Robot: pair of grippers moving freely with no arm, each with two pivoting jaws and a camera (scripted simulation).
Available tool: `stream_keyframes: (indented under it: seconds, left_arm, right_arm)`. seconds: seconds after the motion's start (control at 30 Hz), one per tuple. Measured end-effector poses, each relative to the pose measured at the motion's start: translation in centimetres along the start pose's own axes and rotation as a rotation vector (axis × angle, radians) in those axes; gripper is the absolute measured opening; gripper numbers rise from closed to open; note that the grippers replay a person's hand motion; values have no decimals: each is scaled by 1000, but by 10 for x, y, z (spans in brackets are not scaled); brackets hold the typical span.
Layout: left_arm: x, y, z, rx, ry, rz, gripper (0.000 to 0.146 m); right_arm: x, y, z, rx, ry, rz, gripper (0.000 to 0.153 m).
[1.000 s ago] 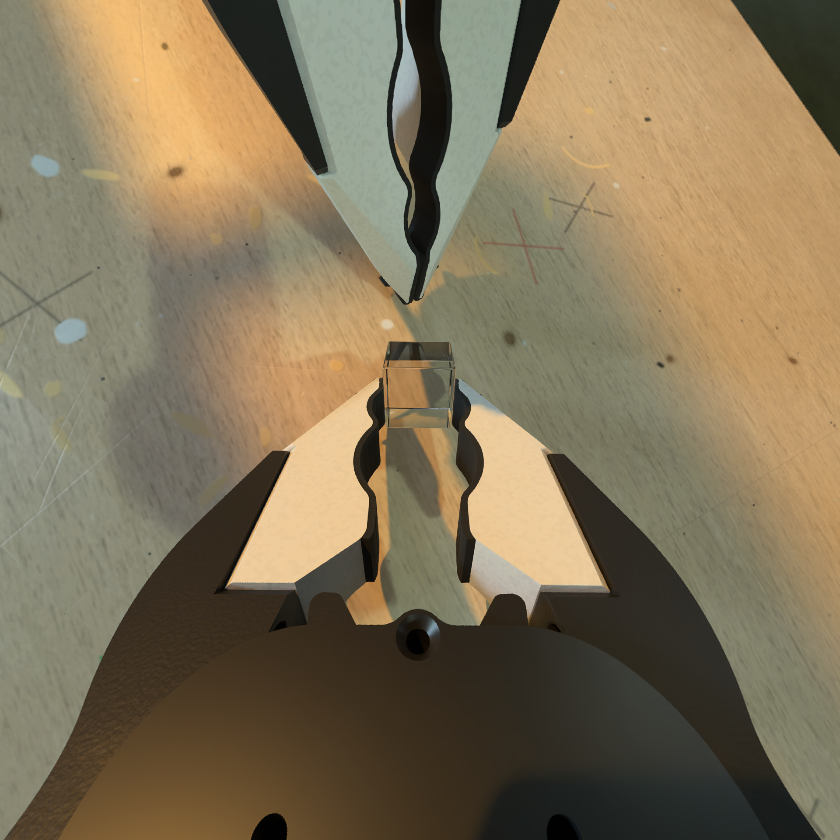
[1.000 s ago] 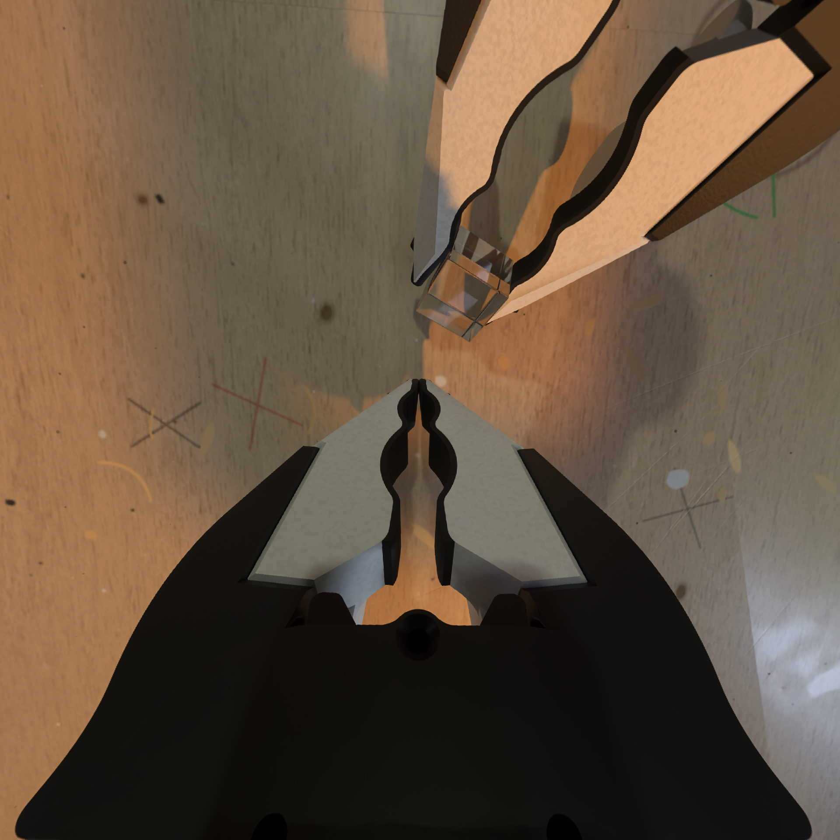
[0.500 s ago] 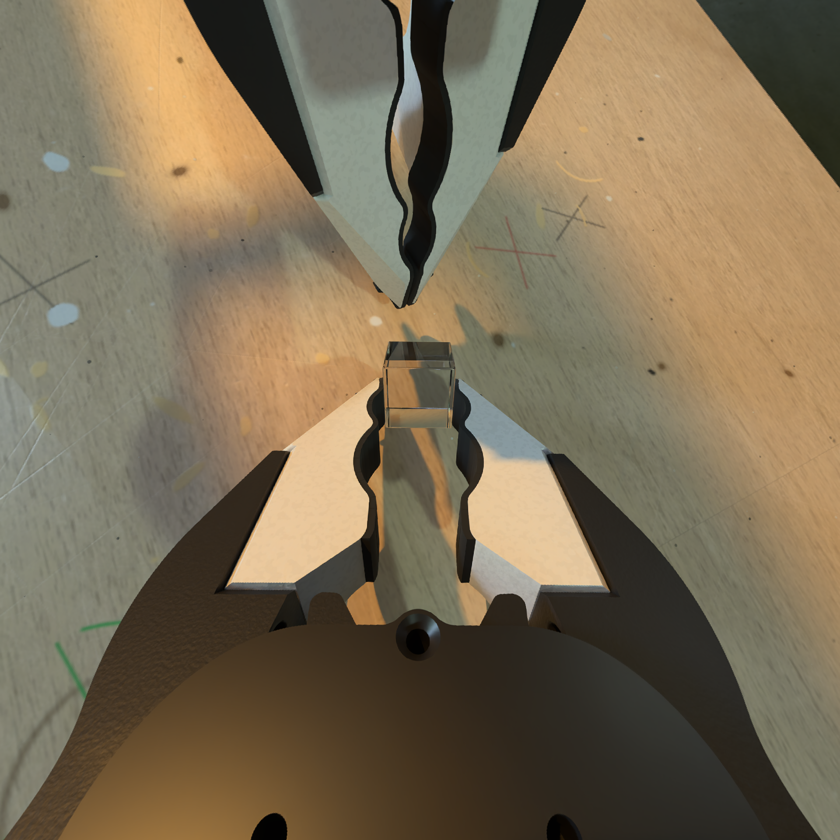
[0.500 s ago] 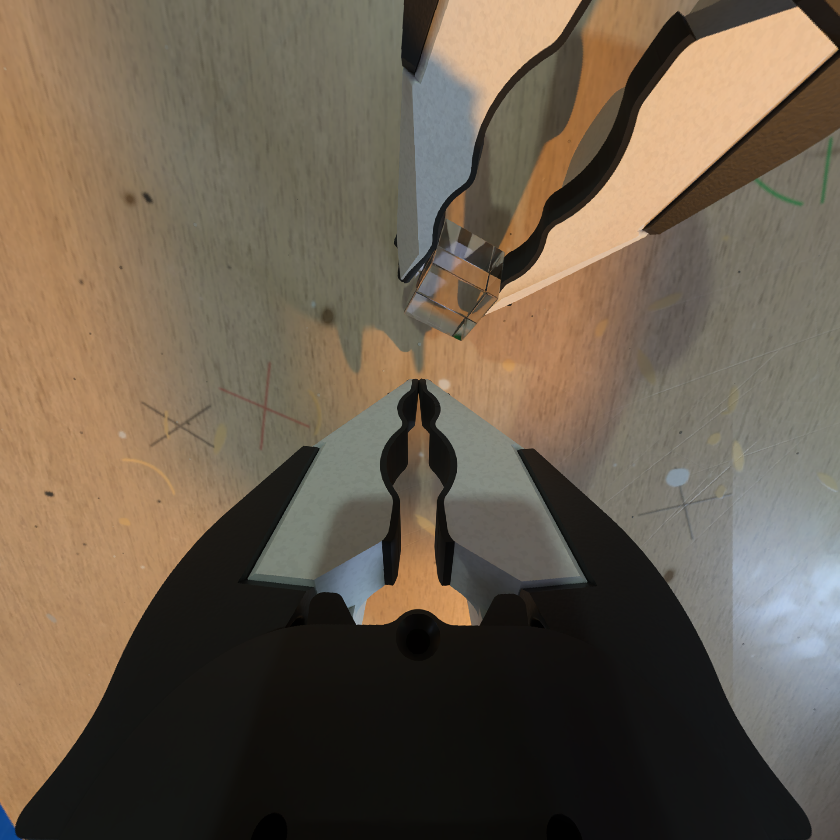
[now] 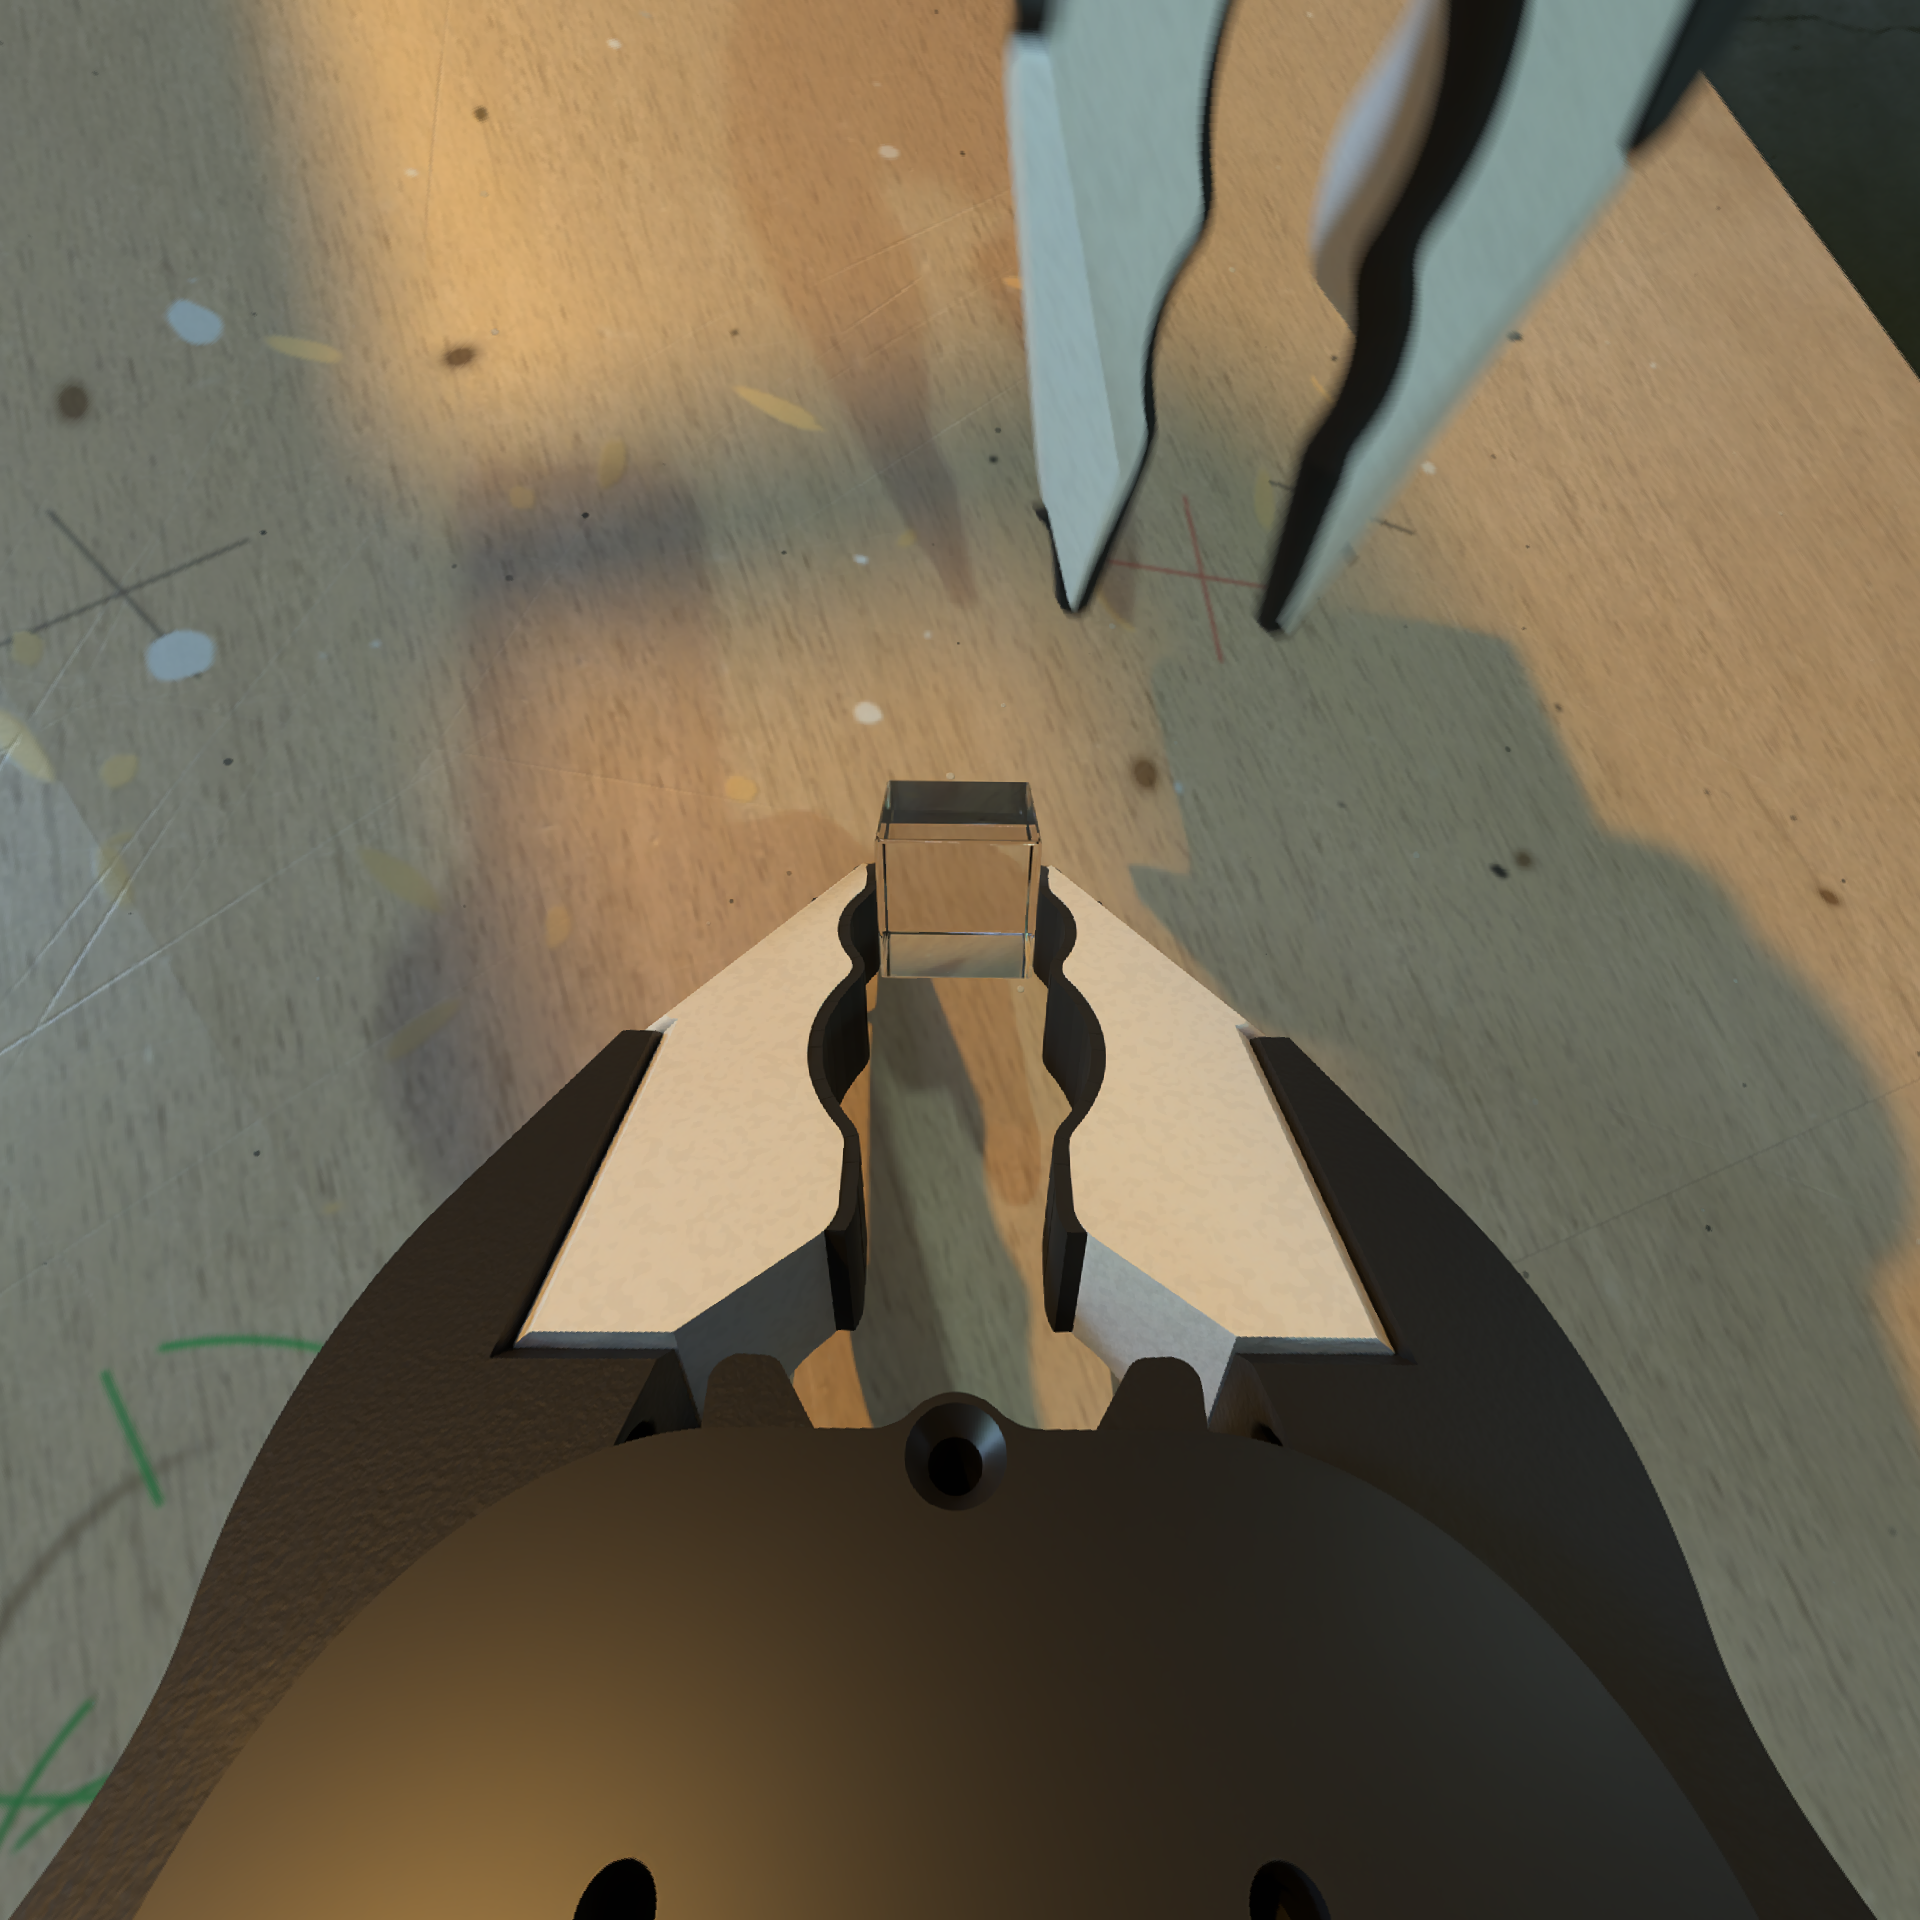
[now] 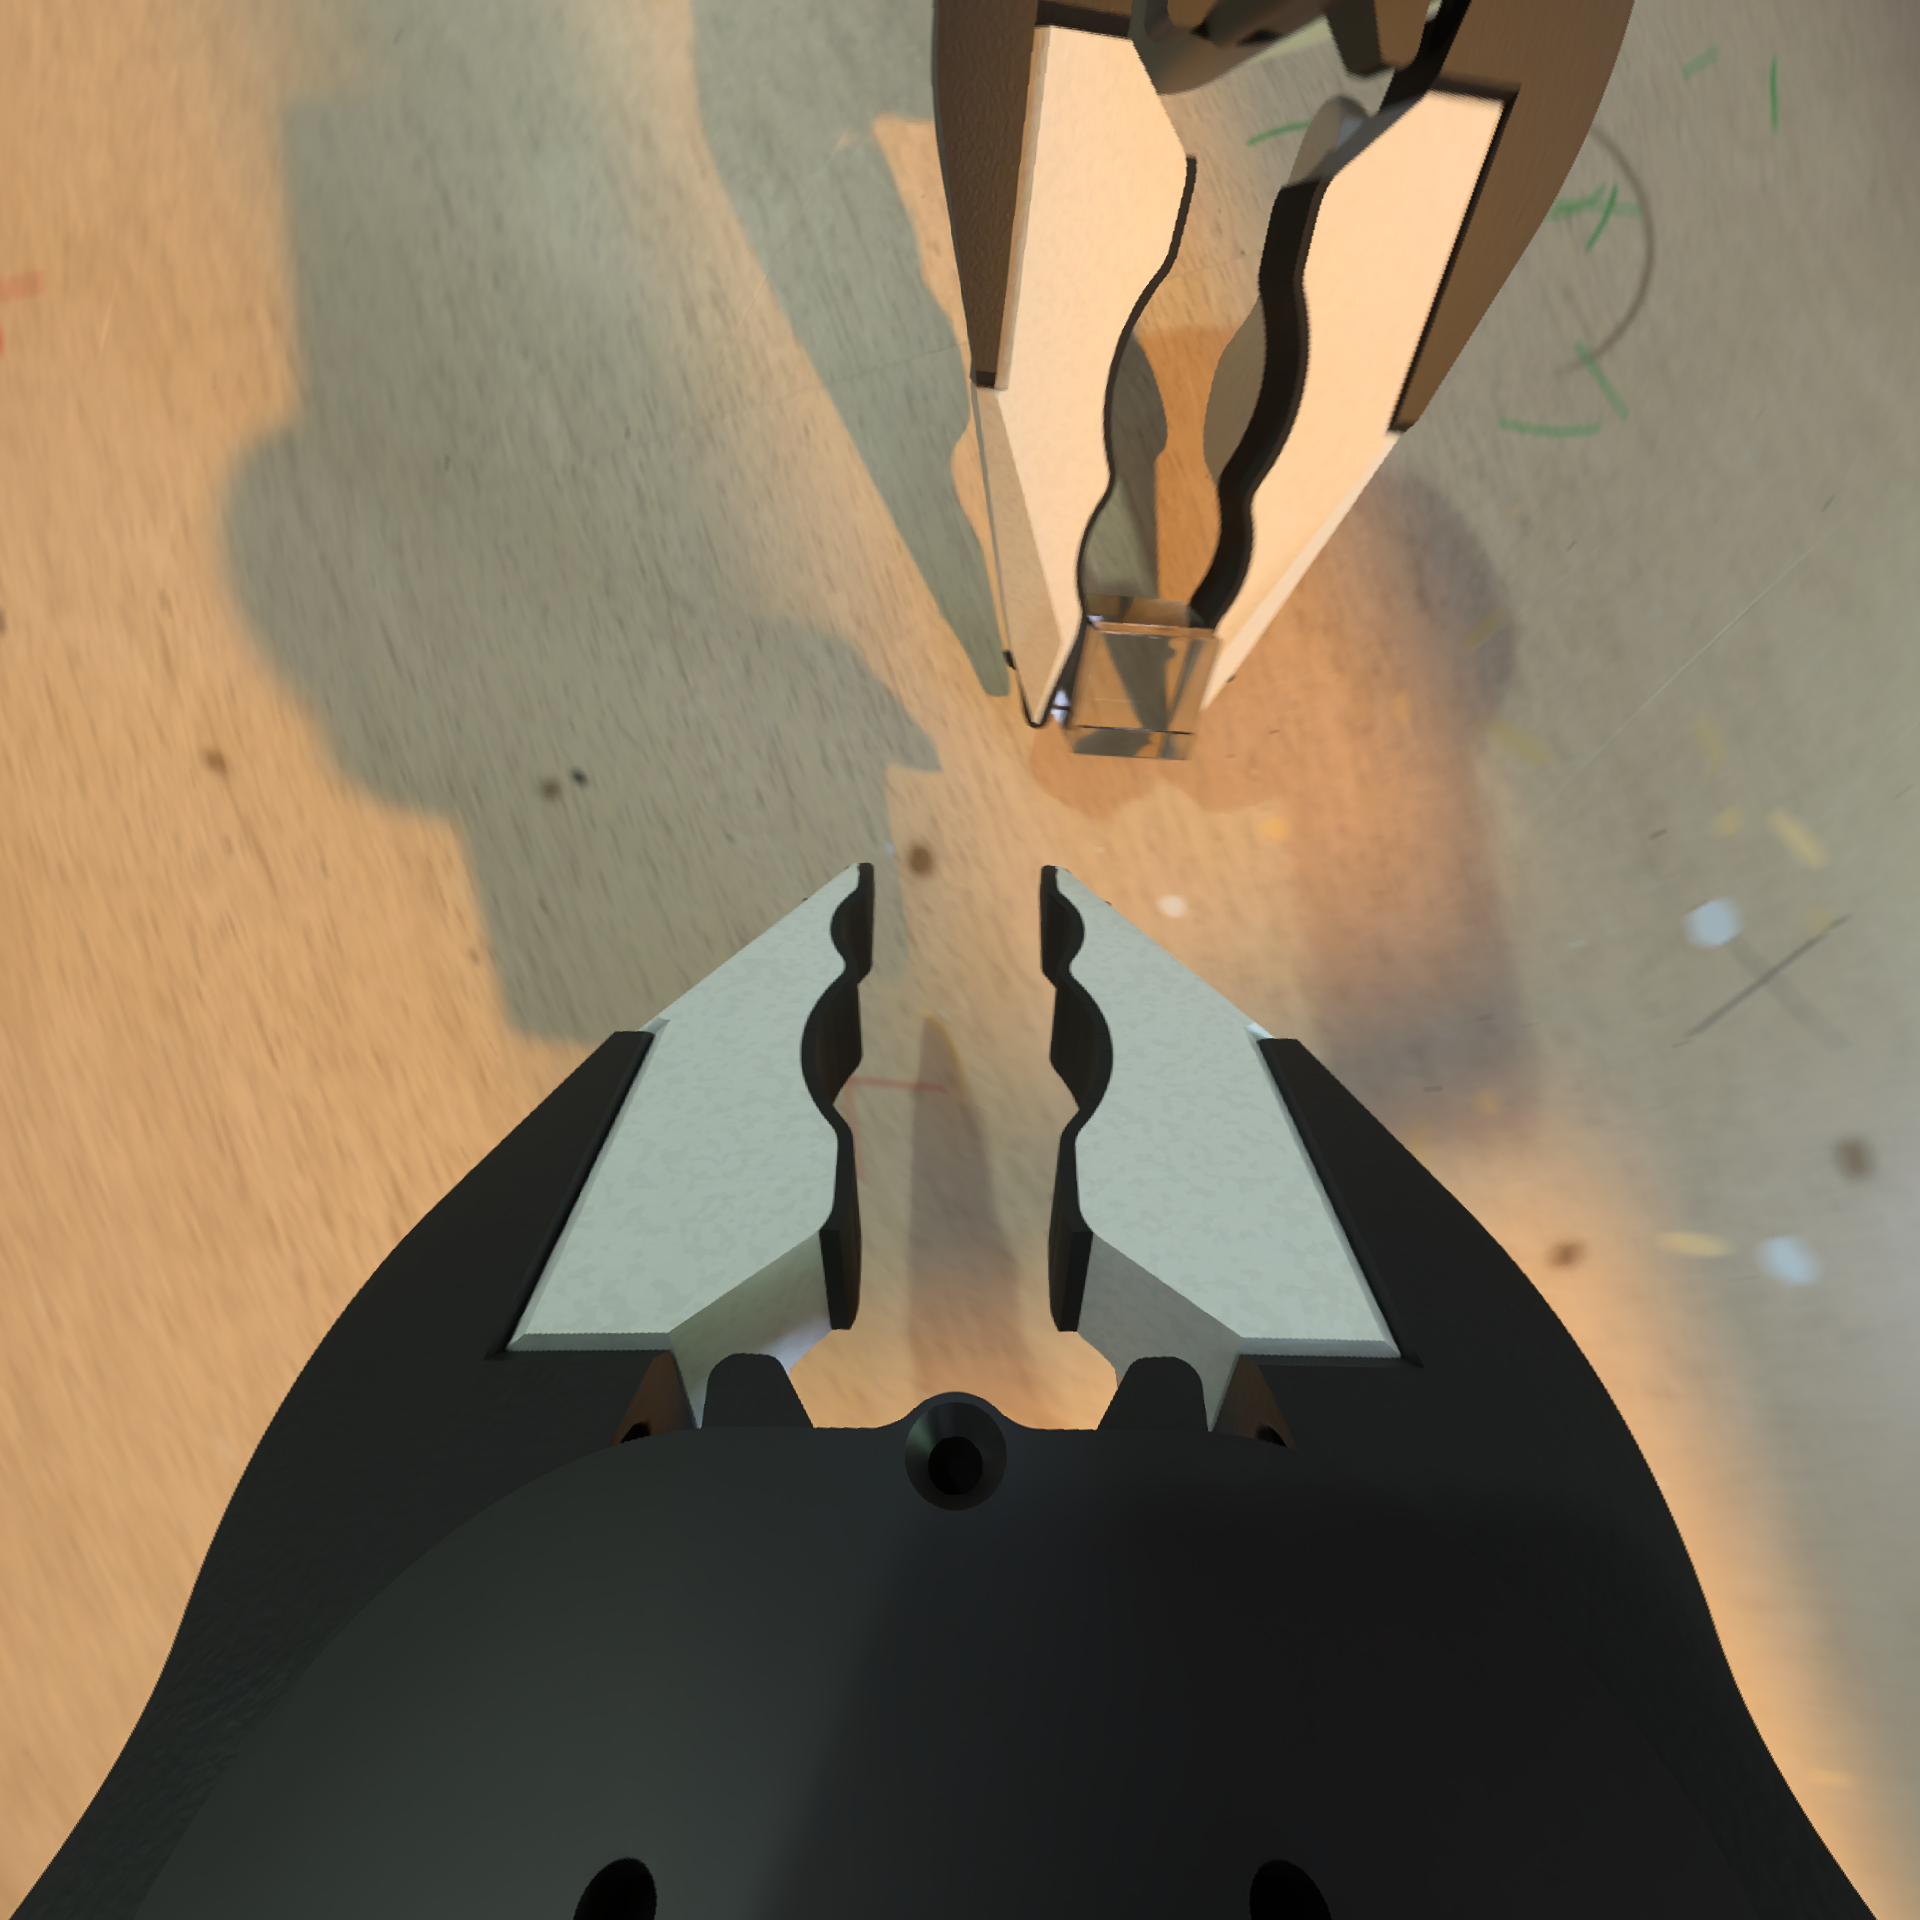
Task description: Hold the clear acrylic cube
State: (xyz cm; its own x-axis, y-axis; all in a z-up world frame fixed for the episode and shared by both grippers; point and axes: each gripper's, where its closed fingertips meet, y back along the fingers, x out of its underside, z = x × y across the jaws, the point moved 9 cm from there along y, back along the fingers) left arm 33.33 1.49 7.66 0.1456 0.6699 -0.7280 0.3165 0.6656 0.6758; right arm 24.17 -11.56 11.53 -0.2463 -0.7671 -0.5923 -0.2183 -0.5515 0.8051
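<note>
The clear acrylic cube (image 5: 957,881) is clamped between the fingertips of my left gripper (image 5: 957,925), which is shut on it and holds it above the wooden table (image 5: 520,935). In the right wrist view the cube (image 6: 1138,681) shows at the tip of the left gripper (image 6: 1132,675), up and to the right. My right gripper (image 6: 957,883) is open and empty, its fingers apart, a short way from the cube. In the left wrist view the right gripper (image 5: 1169,613) hangs at the upper right, tips pointing down.
The wooden table top (image 6: 312,935) bears paint flecks, a red cross mark (image 5: 1200,577), a dark cross mark (image 5: 114,587) and green scribbles (image 6: 1590,312). The table's edge (image 5: 1829,229) runs at the upper right of the left wrist view.
My right gripper has opened from shut and moved off to the side of the cube. The left gripper keeps its hold on the cube.
</note>
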Motion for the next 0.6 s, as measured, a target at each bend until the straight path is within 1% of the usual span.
stream_keyframes:
  seconds: [0.03,0.1,0.17,0.23,0.27,0.4,0.47,0.53,0.6]
  left_arm:
    - [0,0,0,-3,0,-2,28]
    - [1,1,1,-15,4,-3,28]
    - [1,2,2,-31,7,2,28]
    - [2,4,1,-44,6,3,28]
    - [3,4,0,-49,7,2,28]
    - [6,8,-2,-66,12,0,28]
    - [7,9,-4,-72,7,2,28]
    - [9,10,-7,-73,5,-1,28]
    - [10,11,-9,-54,16,-4,28]
  right_arm:
    - [0,-7,8,20,-65,-12,36]
    - [-4,-22,21,71,-175,-40,55]
    - [-9,-31,29,164,-202,-68,60]
    - [-14,-37,33,232,-164,-70,54]
    - [-15,-39,34,231,-145,-71,49]
    - [-7,-34,30,187,-58,-1,27]
    - [3,-25,27,111,12,27,17]
    - [16,-15,24,78,103,63,13]
    - [26,-6,20,80,125,68,12]
